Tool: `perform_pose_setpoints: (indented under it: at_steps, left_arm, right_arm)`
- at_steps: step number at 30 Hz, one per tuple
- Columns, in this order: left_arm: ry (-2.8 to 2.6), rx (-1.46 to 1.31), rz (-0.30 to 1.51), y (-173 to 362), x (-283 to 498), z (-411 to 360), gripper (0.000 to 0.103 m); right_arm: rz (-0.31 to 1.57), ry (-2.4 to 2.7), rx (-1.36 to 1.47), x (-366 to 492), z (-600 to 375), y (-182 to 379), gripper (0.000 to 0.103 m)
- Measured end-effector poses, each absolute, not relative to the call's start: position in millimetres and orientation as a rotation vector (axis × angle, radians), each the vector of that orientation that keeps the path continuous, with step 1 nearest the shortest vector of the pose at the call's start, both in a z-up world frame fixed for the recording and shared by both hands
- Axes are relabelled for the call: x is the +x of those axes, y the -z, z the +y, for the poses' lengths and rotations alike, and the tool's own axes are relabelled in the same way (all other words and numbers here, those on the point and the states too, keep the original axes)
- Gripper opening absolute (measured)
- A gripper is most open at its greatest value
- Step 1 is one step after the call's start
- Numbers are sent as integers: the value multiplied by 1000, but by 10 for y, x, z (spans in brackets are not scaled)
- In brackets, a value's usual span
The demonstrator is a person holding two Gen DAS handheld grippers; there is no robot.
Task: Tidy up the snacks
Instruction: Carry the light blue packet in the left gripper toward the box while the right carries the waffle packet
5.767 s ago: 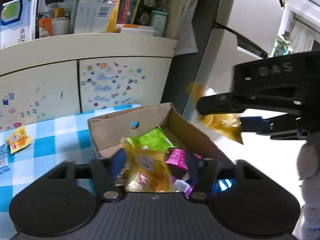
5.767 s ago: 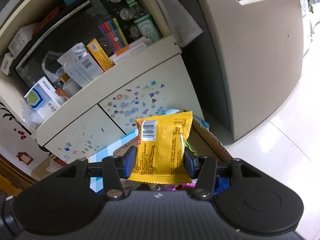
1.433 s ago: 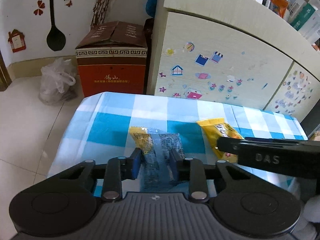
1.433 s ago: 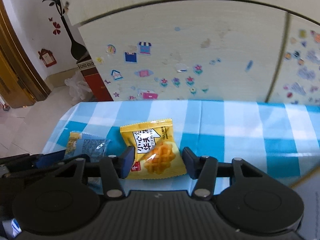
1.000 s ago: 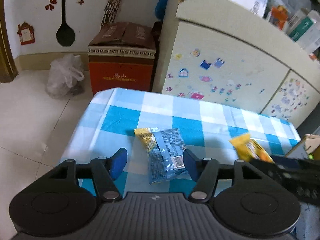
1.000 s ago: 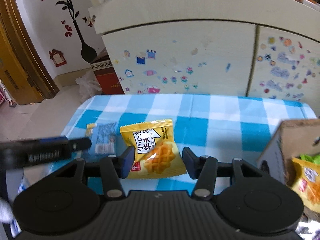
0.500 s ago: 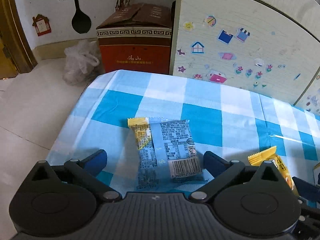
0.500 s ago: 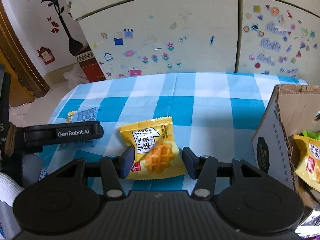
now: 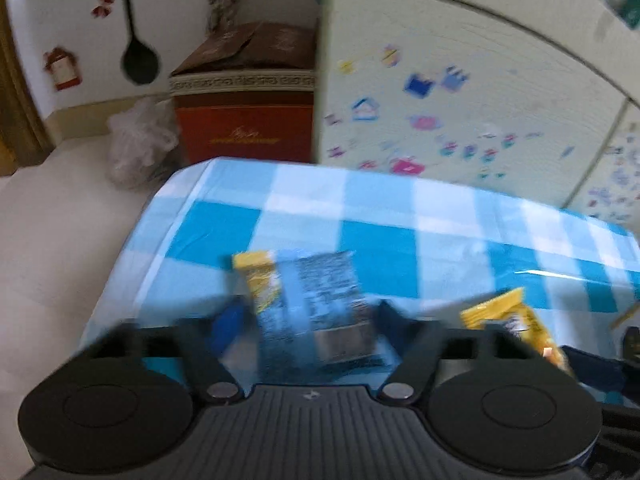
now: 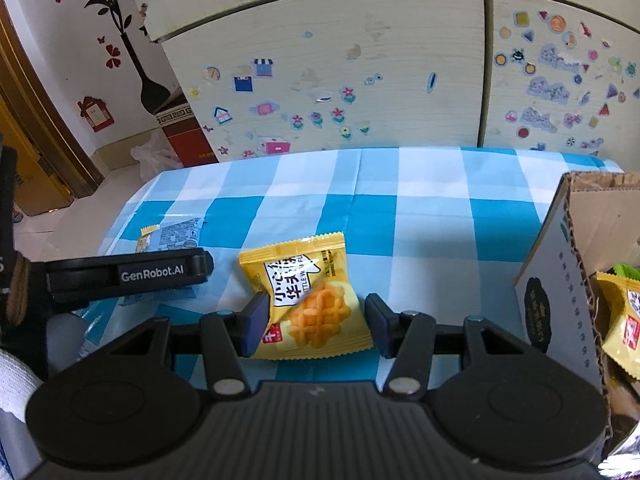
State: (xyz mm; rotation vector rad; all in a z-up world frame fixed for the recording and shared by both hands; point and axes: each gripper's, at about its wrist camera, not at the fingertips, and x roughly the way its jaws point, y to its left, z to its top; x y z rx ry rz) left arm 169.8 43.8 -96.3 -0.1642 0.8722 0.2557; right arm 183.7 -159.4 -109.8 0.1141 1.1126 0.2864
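A blue and yellow snack packet (image 9: 316, 300) lies on the blue checked tablecloth (image 9: 376, 208). My left gripper (image 9: 310, 318) straddles its near end with the jaws around it; the view is blurred. The packet also shows in the right wrist view (image 10: 172, 234), behind the left gripper's finger (image 10: 132, 272). A yellow waffle packet (image 10: 310, 304) sits between the fingers of my right gripper (image 10: 316, 324), which is shut on it just above the cloth. The same yellow packet shows in the left wrist view (image 9: 512, 326).
An open cardboard box (image 10: 560, 280) with several snack packets stands at the table's right end. A stickered cabinet (image 10: 360, 80) stands behind the table. A red-brown carton (image 9: 244, 112) and a plastic bag (image 9: 136, 140) sit on the floor beyond the table's left corner.
My left gripper's jaws have narrowed around the blue packet after opening wide. My right gripper still holds the yellow packet, shifted slightly.
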Motion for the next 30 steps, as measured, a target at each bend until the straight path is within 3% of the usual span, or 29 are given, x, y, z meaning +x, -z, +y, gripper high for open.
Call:
perform_pose_setpoints:
  at_steps: [1, 30]
  left_arm:
    - [-247, -180, 874, 947, 1696, 453, 56]
    - [-308, -140, 712, 101, 849, 331, 56]
  right_arm:
    - [1112, -286, 117, 1838, -1593, 1093, 53]
    - [944, -326, 126, 1463, -1658, 149, 53]
